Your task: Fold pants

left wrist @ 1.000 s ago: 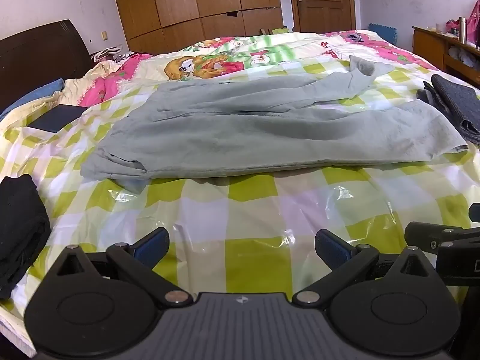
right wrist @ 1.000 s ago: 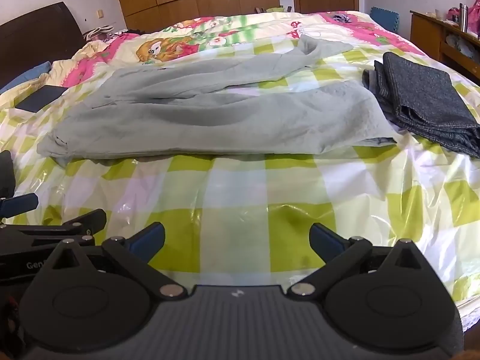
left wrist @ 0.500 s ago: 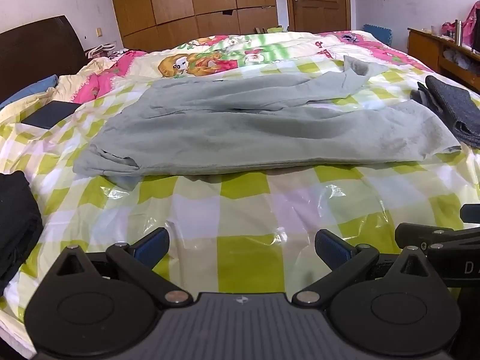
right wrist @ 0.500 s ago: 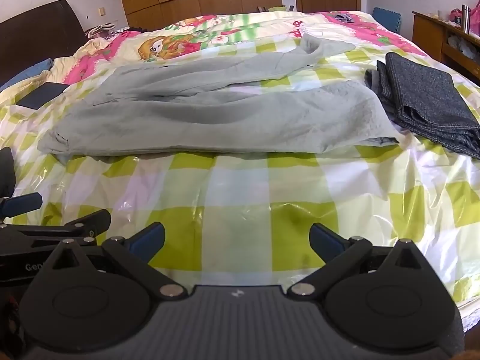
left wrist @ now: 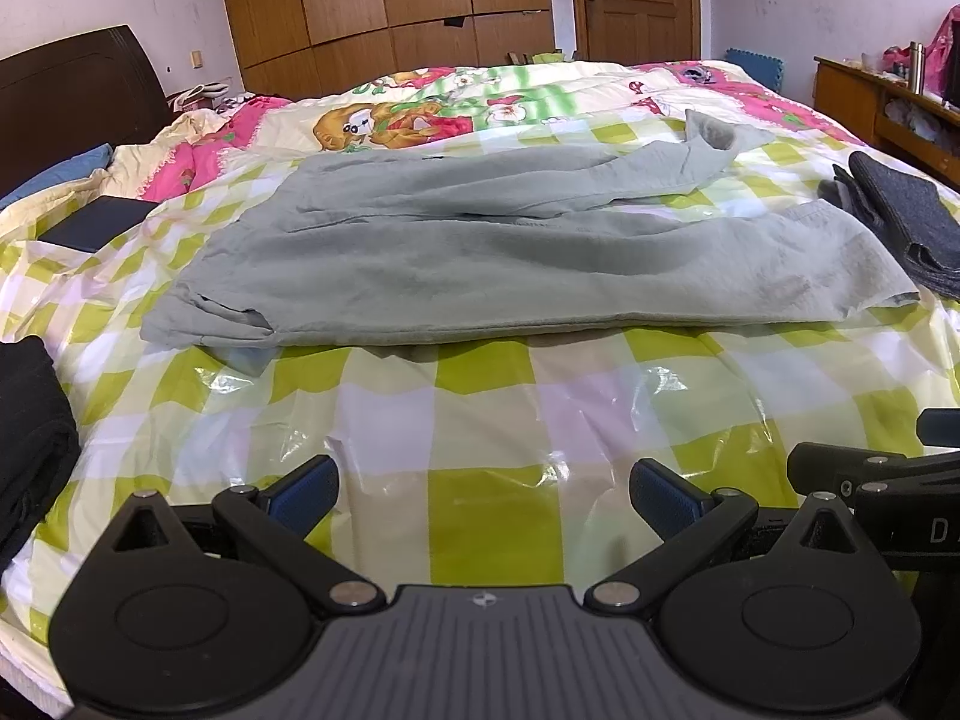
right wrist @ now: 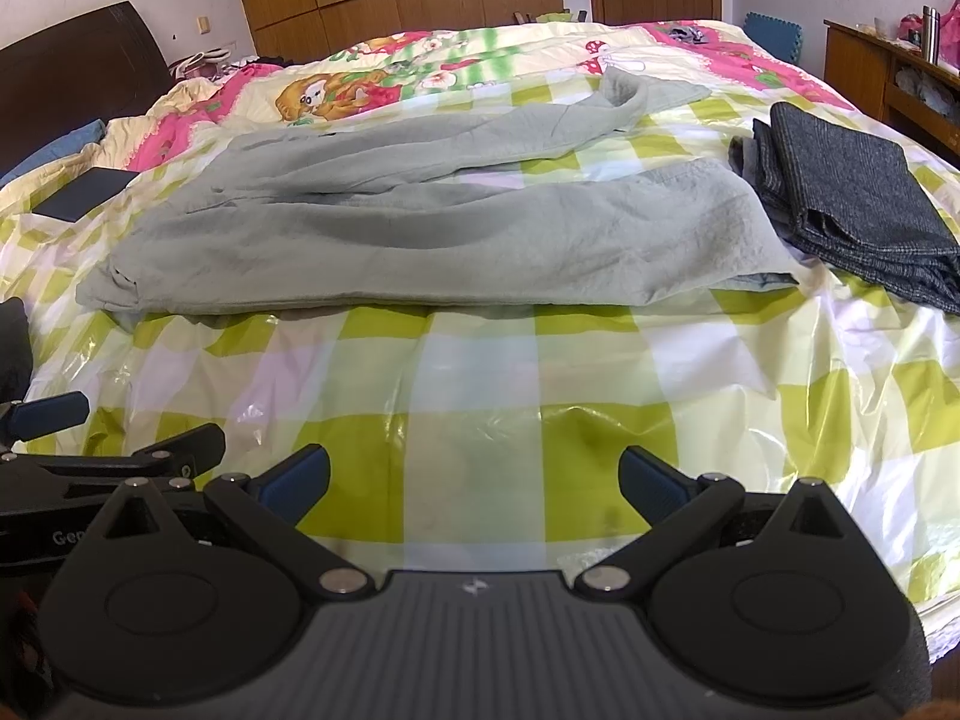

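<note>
Pale grey-green pants [left wrist: 516, 252] [right wrist: 420, 228] lie spread across a bed covered in a green-and-white checked plastic sheet [left wrist: 480, 414] [right wrist: 480, 372]. The waist is at the left, the legs run right, and the far leg ends in a rumpled cuff [left wrist: 714, 132] [right wrist: 630, 90]. My left gripper [left wrist: 483, 495] is open over bare sheet, well short of the pants' near edge. My right gripper [right wrist: 474, 483] is also open and empty, beside the left one. The right gripper's fingers [left wrist: 852, 474] show at the left wrist view's right edge.
Folded dark grey pants [right wrist: 852, 192] [left wrist: 906, 222] lie at the right of the bed. A black garment [left wrist: 30, 438] sits at the left edge. A dark flat object [left wrist: 99, 222] lies far left. A wooden cabinet [left wrist: 888, 102] stands right; wardrobes and a door are behind.
Both cameras have tilted and risen slightly, so the pants sit a little lower and nearer in view. Both grippers stay open and empty; the pants have not moved.
</note>
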The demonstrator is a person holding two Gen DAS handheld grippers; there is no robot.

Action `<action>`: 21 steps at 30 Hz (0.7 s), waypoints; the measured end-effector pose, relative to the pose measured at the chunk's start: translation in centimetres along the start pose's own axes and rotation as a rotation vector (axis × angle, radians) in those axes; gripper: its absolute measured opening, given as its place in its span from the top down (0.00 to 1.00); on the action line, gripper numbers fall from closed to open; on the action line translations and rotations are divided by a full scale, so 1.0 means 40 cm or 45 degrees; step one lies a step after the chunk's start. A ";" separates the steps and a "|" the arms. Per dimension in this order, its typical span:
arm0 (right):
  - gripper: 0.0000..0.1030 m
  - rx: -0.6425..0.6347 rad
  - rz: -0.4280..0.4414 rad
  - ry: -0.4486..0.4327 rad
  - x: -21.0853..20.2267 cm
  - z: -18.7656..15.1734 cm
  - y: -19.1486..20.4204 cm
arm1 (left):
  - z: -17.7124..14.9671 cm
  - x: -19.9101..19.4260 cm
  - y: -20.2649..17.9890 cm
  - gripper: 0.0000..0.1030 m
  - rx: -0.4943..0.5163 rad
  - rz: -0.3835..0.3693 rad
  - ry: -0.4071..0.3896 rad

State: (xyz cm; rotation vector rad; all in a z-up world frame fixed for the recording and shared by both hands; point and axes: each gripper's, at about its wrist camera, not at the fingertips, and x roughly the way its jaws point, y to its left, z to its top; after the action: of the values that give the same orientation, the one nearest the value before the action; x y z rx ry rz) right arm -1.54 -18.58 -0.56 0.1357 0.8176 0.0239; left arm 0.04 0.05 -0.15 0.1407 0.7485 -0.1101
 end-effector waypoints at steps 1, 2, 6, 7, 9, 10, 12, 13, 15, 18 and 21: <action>0.01 0.000 -0.001 -0.001 0.001 -0.001 0.001 | 0.000 0.000 -0.001 0.00 0.001 0.000 -0.001; 0.01 0.000 -0.001 -0.001 0.000 -0.001 0.001 | 0.000 -0.001 -0.001 0.00 0.002 0.001 -0.002; 0.01 0.001 -0.001 -0.001 -0.001 0.000 0.000 | 0.000 -0.001 -0.001 0.00 0.001 0.000 -0.001; 0.01 0.000 -0.001 -0.001 -0.001 0.000 0.001 | 0.000 -0.001 -0.001 0.00 0.001 -0.001 -0.001; 0.01 0.001 -0.001 0.000 -0.001 0.000 0.001 | 0.000 -0.001 -0.002 0.00 -0.001 -0.001 0.000; 0.01 0.000 -0.001 -0.001 -0.001 0.000 0.001 | 0.000 -0.001 -0.003 0.00 0.000 -0.002 -0.001; 0.01 0.000 -0.002 -0.001 0.000 0.000 0.001 | 0.000 0.000 -0.003 0.00 0.000 -0.001 -0.001; 0.01 0.000 -0.002 -0.001 -0.001 0.000 0.001 | 0.000 -0.001 -0.003 0.00 0.000 -0.001 -0.001; 0.01 0.000 -0.002 -0.001 -0.001 0.000 0.001 | 0.000 -0.001 -0.003 0.00 0.002 0.000 -0.003; 0.01 -0.001 -0.003 -0.002 0.000 -0.001 0.002 | -0.001 -0.002 -0.006 0.00 0.005 0.003 -0.009; 0.01 0.001 -0.005 -0.002 0.000 0.000 -0.001 | -0.001 -0.001 -0.009 0.00 0.009 0.002 -0.013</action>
State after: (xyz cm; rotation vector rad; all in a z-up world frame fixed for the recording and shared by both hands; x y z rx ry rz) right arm -1.54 -18.62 -0.57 0.1349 0.8167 0.0194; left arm -0.06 -0.27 -0.18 0.1470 0.7382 -0.1119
